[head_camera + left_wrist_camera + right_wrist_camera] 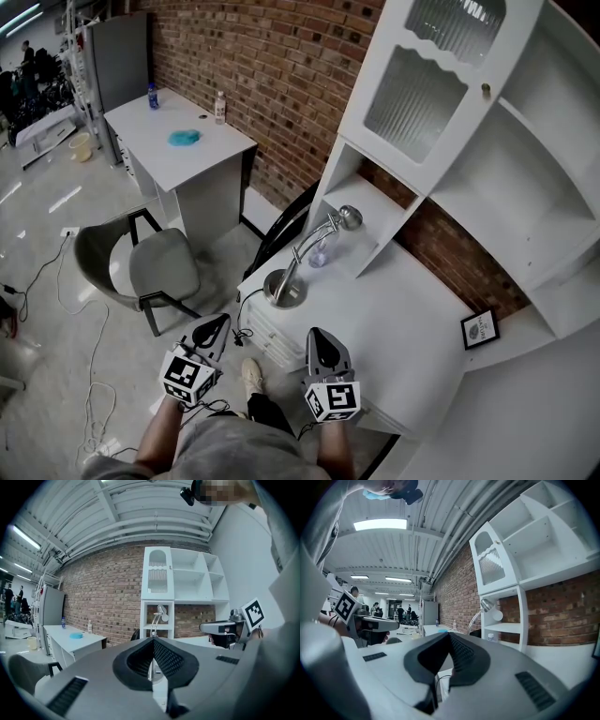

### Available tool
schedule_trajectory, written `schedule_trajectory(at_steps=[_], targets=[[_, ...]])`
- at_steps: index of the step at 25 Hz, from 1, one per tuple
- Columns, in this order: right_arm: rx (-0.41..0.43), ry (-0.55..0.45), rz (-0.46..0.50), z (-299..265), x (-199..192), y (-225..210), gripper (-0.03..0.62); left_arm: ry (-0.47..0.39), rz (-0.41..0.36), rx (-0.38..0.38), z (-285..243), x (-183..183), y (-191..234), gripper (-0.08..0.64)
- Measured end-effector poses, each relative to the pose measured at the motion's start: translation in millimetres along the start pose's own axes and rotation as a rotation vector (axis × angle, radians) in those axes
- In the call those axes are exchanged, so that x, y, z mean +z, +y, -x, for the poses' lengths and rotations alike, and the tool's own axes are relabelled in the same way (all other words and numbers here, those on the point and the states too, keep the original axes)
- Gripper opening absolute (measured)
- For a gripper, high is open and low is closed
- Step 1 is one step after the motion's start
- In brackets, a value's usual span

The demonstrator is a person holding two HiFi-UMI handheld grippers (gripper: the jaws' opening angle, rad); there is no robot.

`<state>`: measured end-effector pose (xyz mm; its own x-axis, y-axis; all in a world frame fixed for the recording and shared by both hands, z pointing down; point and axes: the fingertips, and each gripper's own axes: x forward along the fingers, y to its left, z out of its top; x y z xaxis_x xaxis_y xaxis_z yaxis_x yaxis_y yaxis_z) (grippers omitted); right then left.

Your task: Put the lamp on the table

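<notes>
Already the silver desk lamp [285, 288] stands upright on the white table [403, 319] near its left corner, while the left gripper [215, 327] and right gripper [320, 338] hover short of it, jaws pressed together, empty.

Framed card [479, 328] bears print, seemingly text; unreadable.

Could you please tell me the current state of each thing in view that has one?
Lamp: upright on the white desk, nothing touching it.
Left gripper: fingers together, empty.
Right gripper: fingers together, empty.
Small bottle: upright in the low shelf niche.
Picture frame: standing on the white desk.
Chair: pulled out from the far desk.
</notes>
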<state>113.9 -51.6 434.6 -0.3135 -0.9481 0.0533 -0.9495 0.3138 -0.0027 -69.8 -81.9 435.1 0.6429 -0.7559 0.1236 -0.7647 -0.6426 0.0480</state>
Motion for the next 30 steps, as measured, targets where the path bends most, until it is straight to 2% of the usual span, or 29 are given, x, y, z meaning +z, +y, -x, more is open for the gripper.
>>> schedule_trajectory(at_steps=[8,12,30], targets=[[0.002,-0.026,-0.002,-0.9,4.2,-0.5,0.021,-0.003,-0.002,-0.002,-0.5,2.4,-1.0,0.002],[0.006,-0.024,-0.011,0.6,2.5,1.5,0.021,0.013,0.004,0.009,2.7,-6.3,1.8,0.0],[0.016,-0.011,-0.016,-1.9,-2.5,1.9,0.021,0.01,0.0,0.01,-1.0,-2.2,2.5,0.002]])
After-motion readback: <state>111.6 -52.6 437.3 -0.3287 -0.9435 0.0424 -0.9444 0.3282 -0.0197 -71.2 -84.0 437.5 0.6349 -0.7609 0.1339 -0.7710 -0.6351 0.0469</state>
